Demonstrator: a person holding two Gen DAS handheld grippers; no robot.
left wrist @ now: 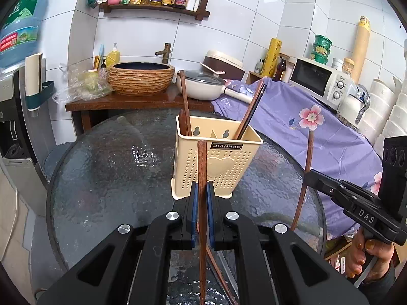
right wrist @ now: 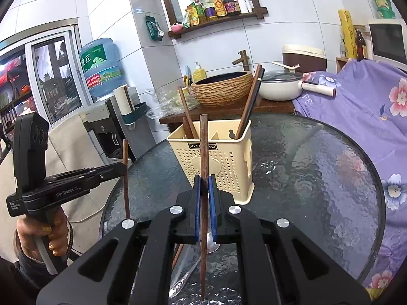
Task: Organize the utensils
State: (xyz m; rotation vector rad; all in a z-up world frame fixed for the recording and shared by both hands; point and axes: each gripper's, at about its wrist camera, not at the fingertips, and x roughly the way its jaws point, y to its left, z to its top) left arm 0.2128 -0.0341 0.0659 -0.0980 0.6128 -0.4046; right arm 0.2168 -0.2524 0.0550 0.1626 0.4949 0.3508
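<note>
A cream perforated utensil holder stands on the round glass table. Brown chopsticks lean in its left and right compartments. My left gripper is shut on a brown wooden chopstick, held upright just in front of the holder. My right gripper is shut on a second upright chopstick, also before the holder. Each gripper shows in the other's view, the right gripper to the right and the left gripper to the left. A metal spoon and loose chopsticks lie on the glass below.
Behind the table a wooden counter carries a ribbed basin and a white lidded pan. Purple floral cloth covers the right side, with a microwave beyond. A water dispenser stands at left. A person's hand grips the right handle.
</note>
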